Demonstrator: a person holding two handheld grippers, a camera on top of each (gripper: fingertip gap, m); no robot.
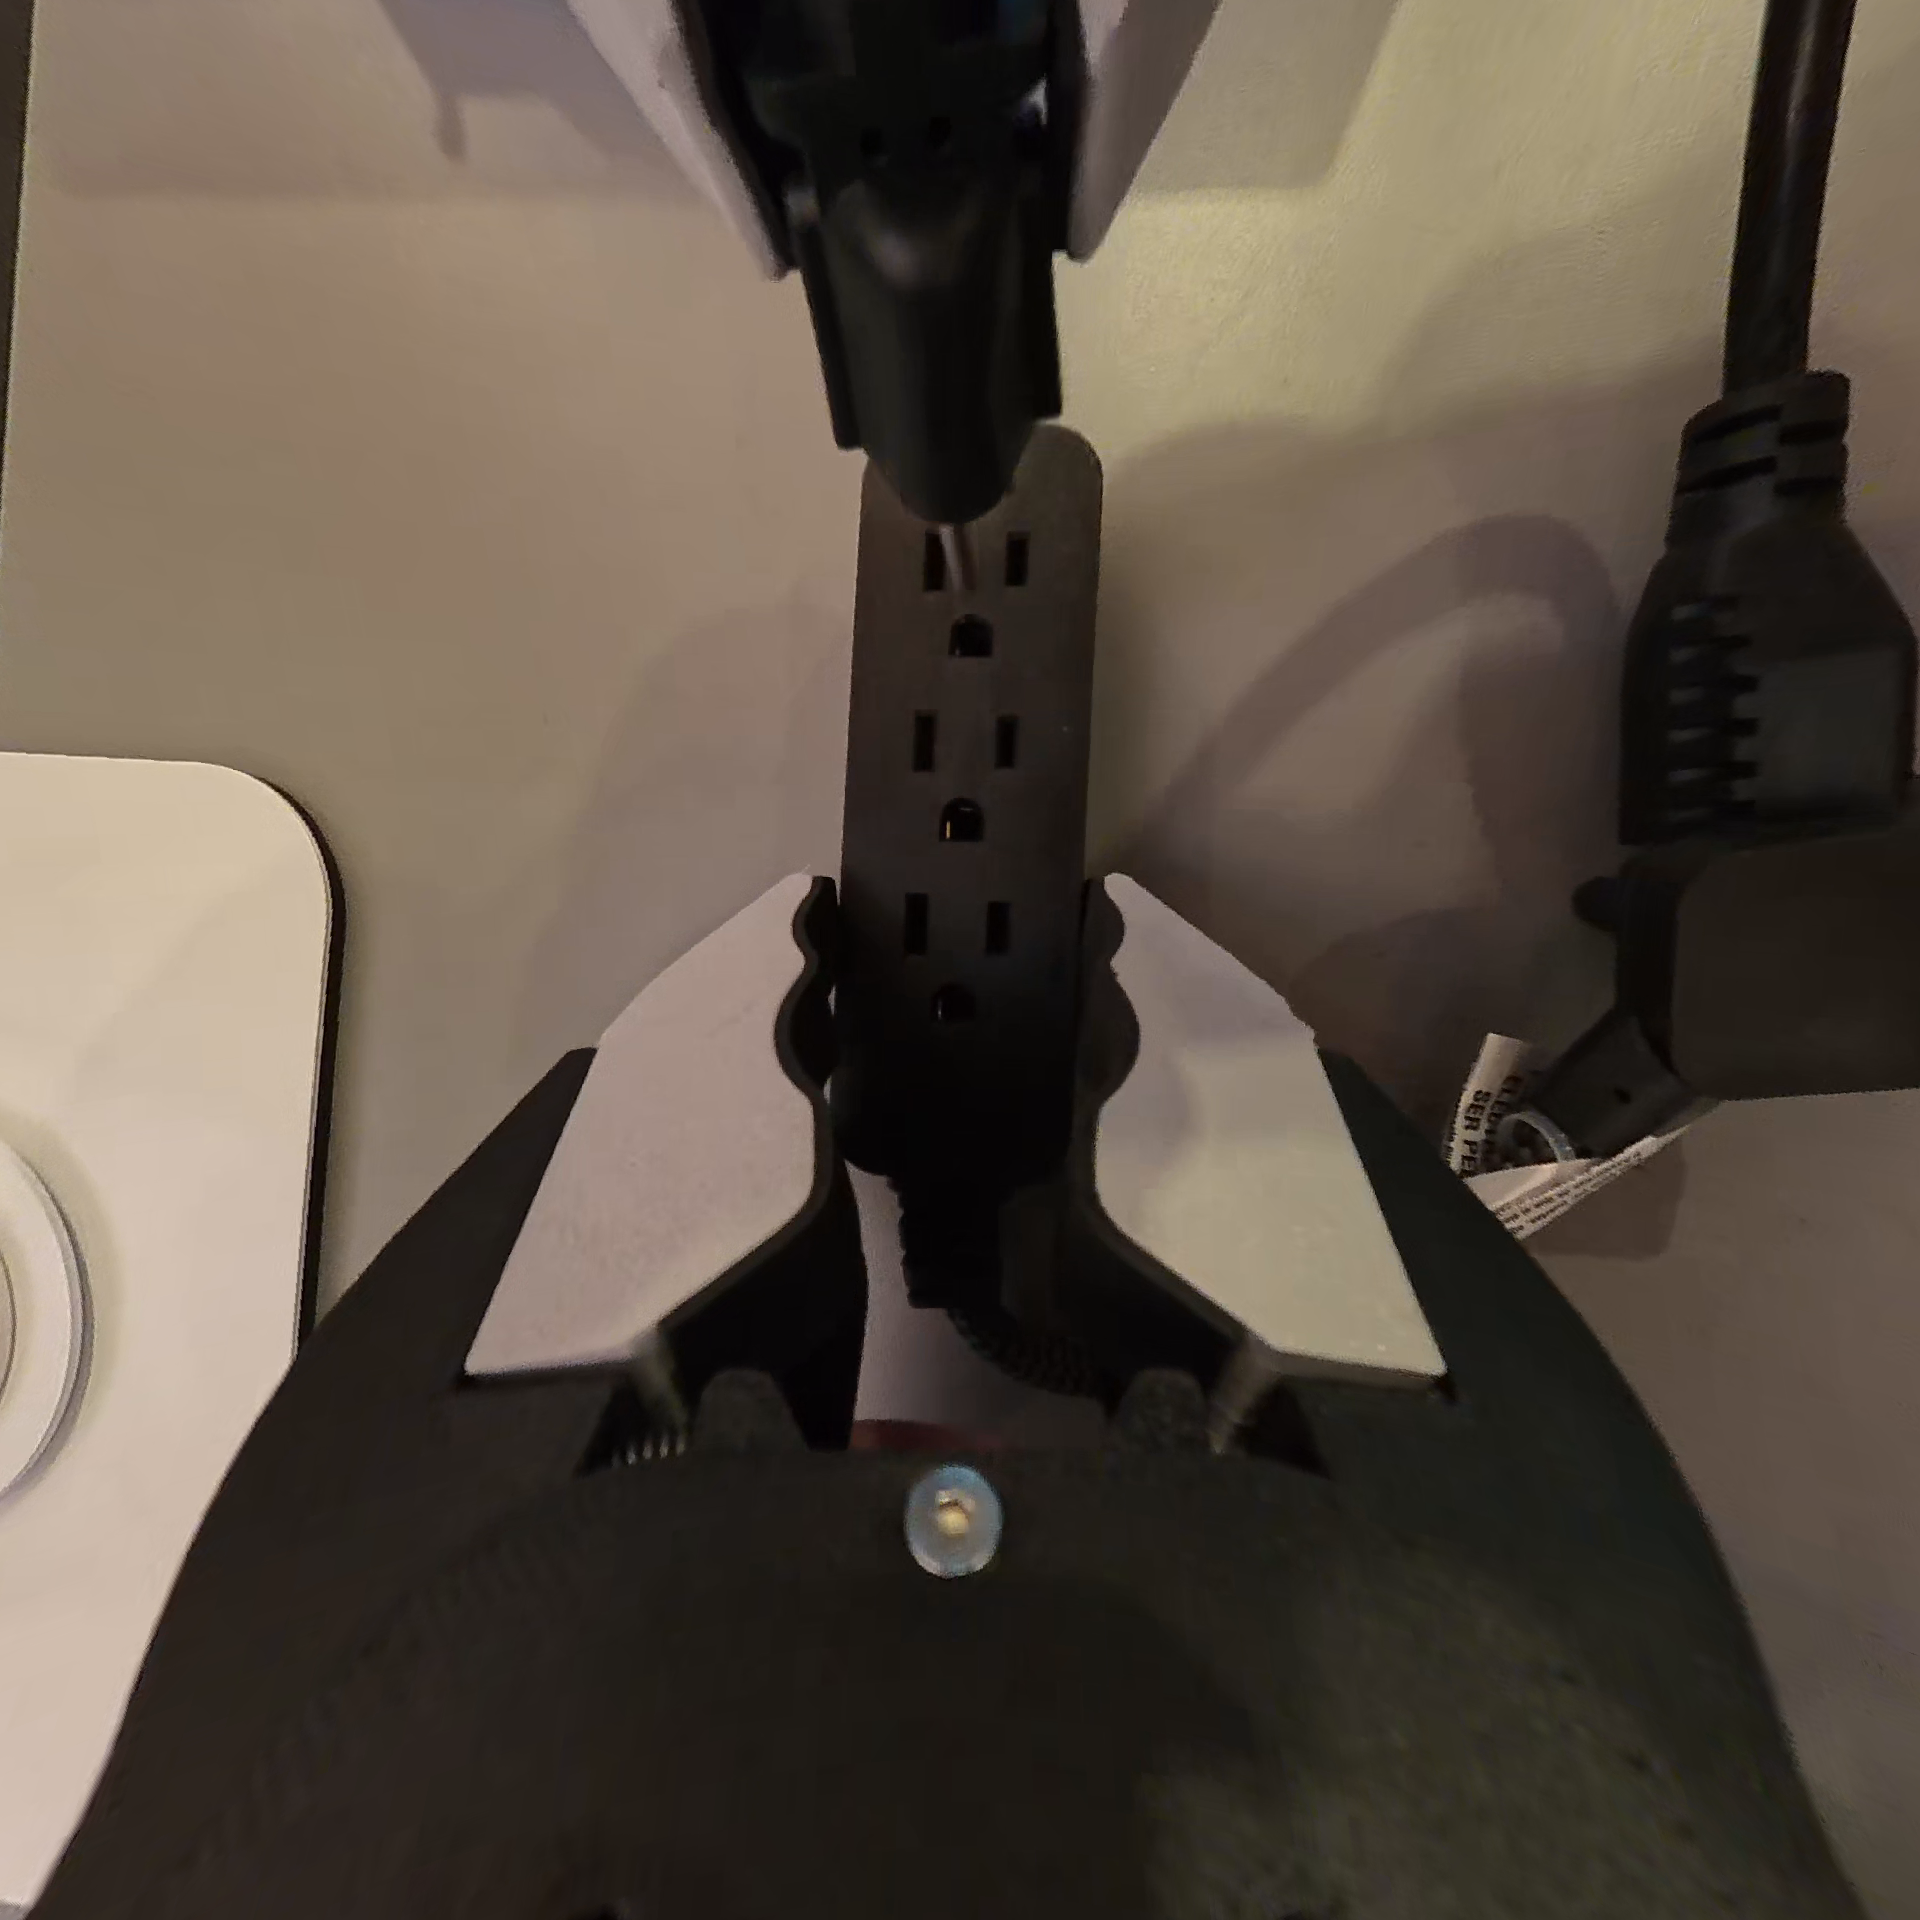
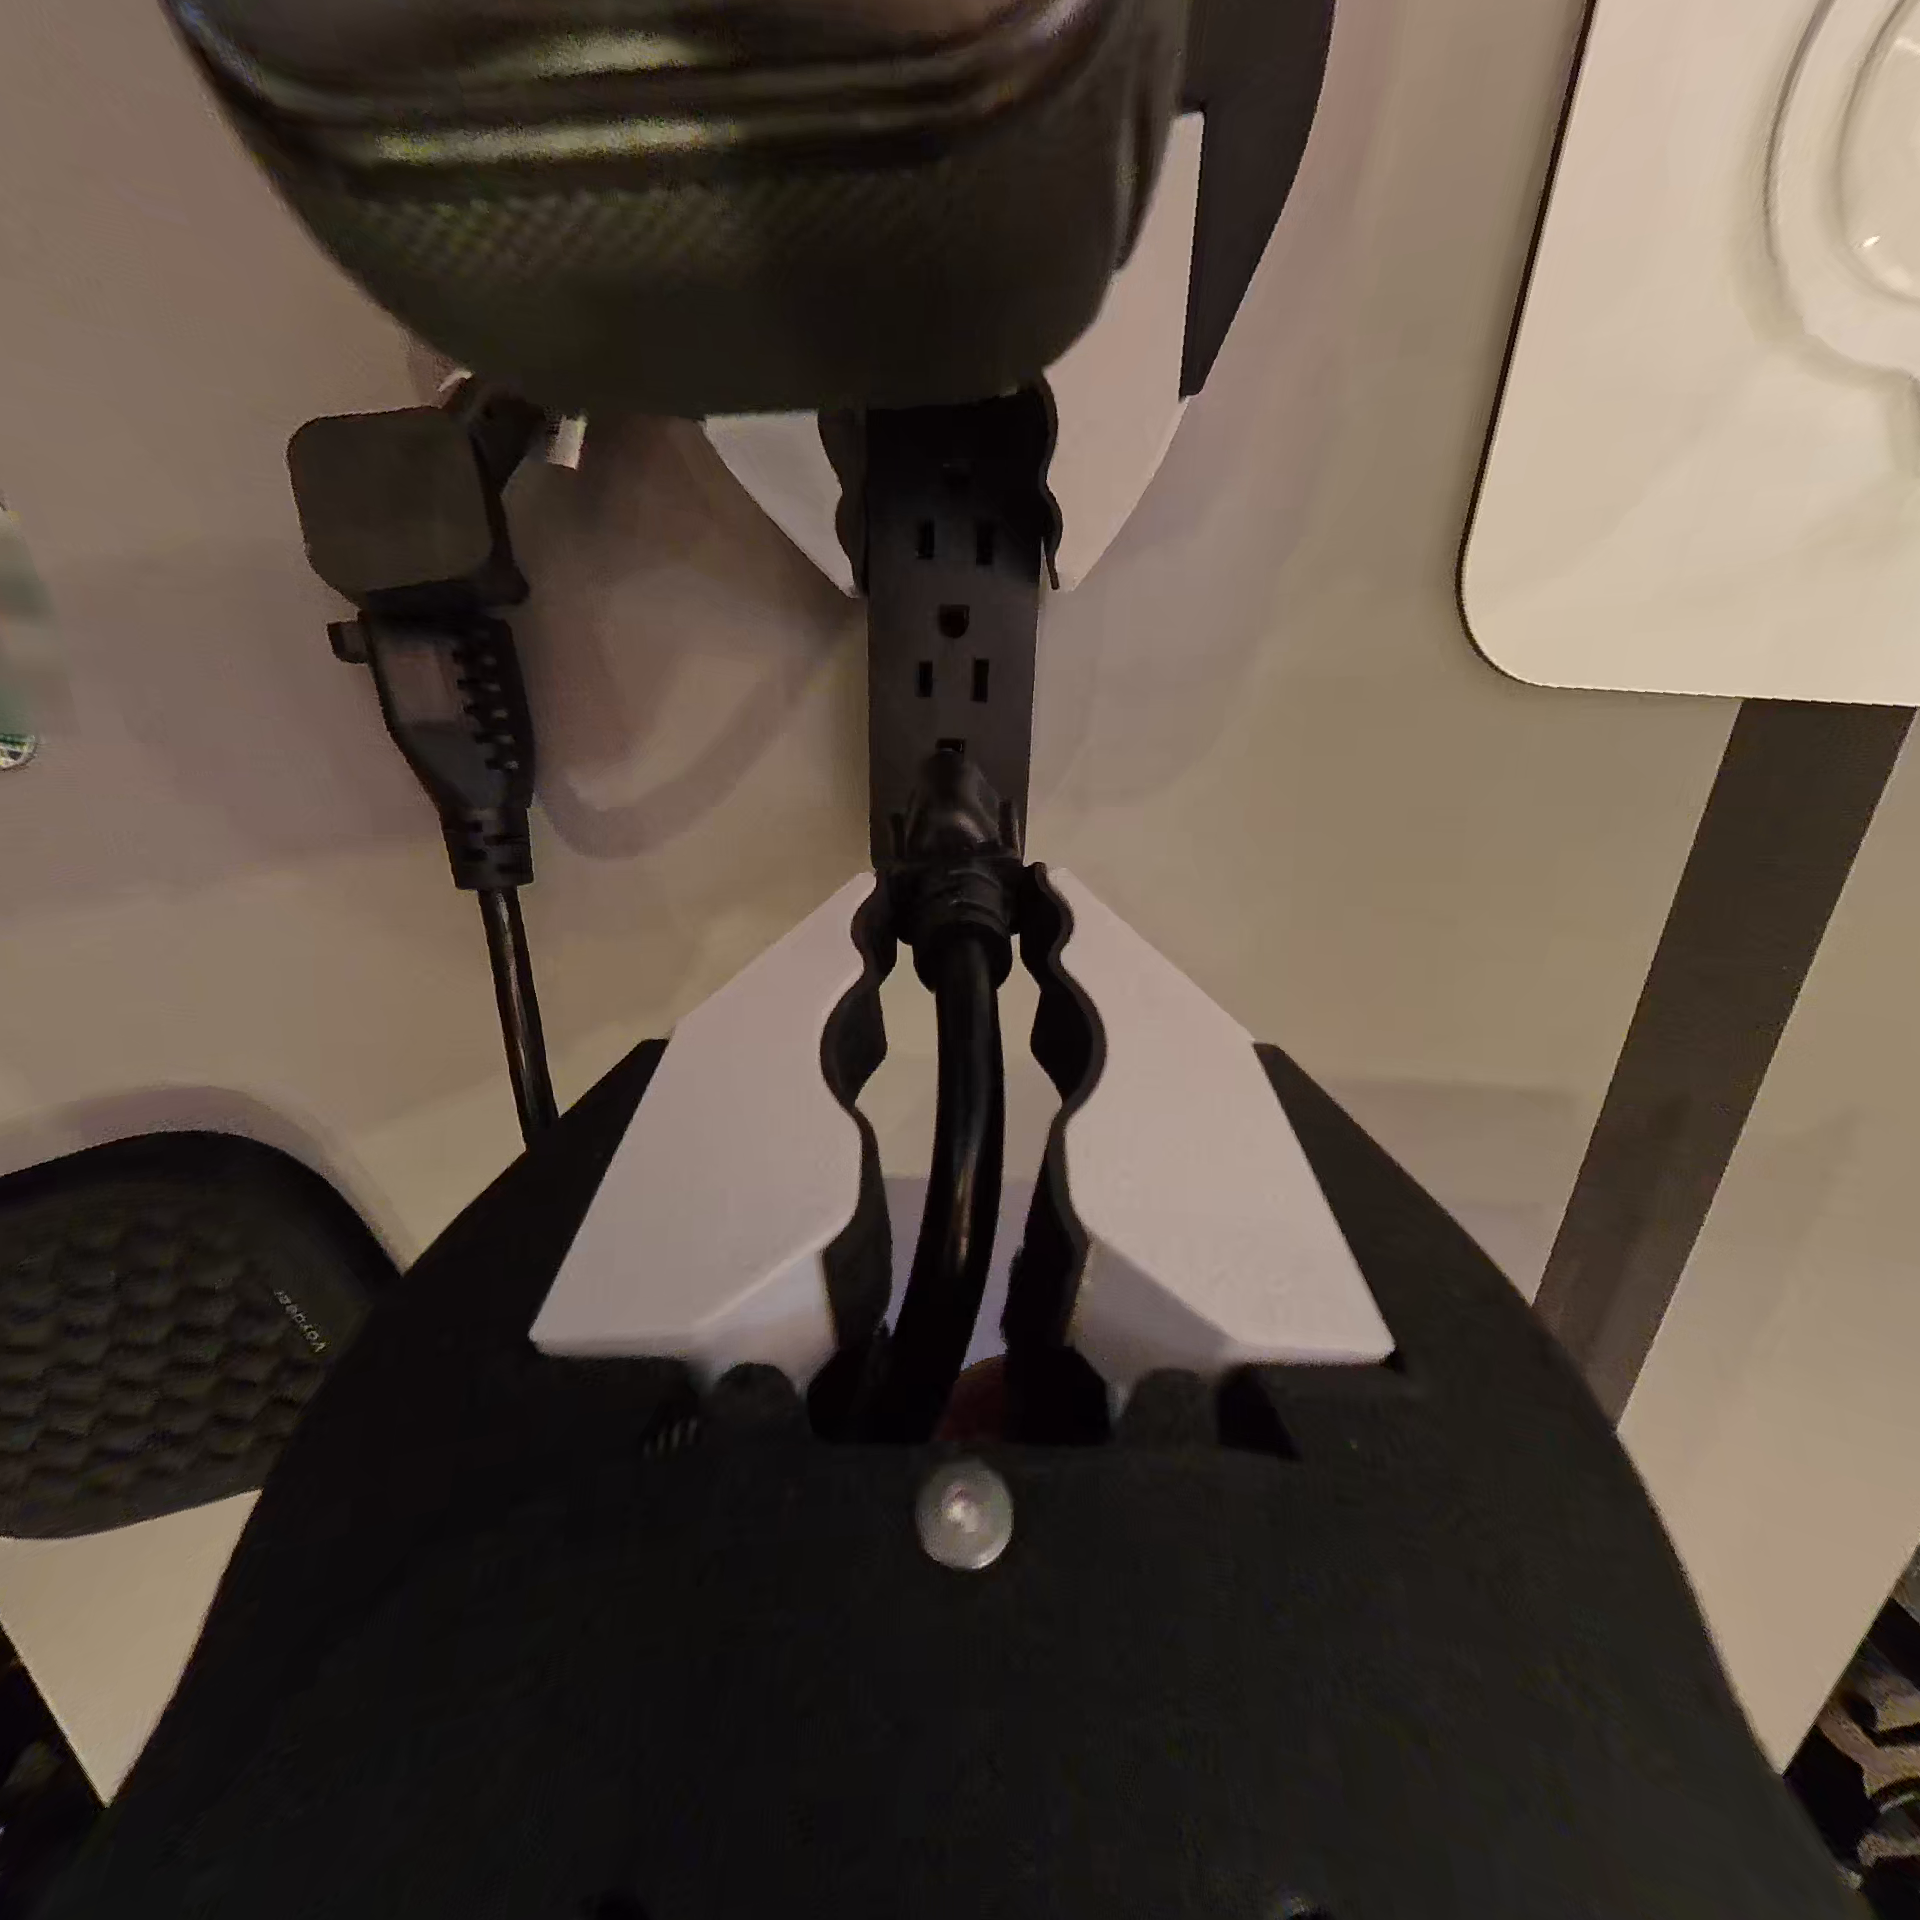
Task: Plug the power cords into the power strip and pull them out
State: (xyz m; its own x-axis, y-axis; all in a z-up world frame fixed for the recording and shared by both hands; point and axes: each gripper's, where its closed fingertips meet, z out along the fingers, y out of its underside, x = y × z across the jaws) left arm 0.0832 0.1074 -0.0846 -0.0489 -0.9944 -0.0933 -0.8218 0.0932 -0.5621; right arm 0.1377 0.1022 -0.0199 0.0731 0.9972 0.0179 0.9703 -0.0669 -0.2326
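Note:
A black power strip with three outlets lies on the white table. My left gripper is shut on the strip's sides near its cord end. My right gripper is shut on a black plug at the strip's far outlet. A silver prong shows between the plug and that outlet; I cannot tell whether it is in a slot. In the right wrist view my right gripper grips the plug, its cord running back between the fingers, with the strip and left gripper beyond.
A second black power cord plug lies right of the strip, joined to a black block with a white tag; it also shows in the right wrist view. A white tray sits beside. A black textured object lies near. Spacing between my two grippers at the tips: around 9 centimetres. The black textured object is about equally far from each gripper, around 30 centimetres.

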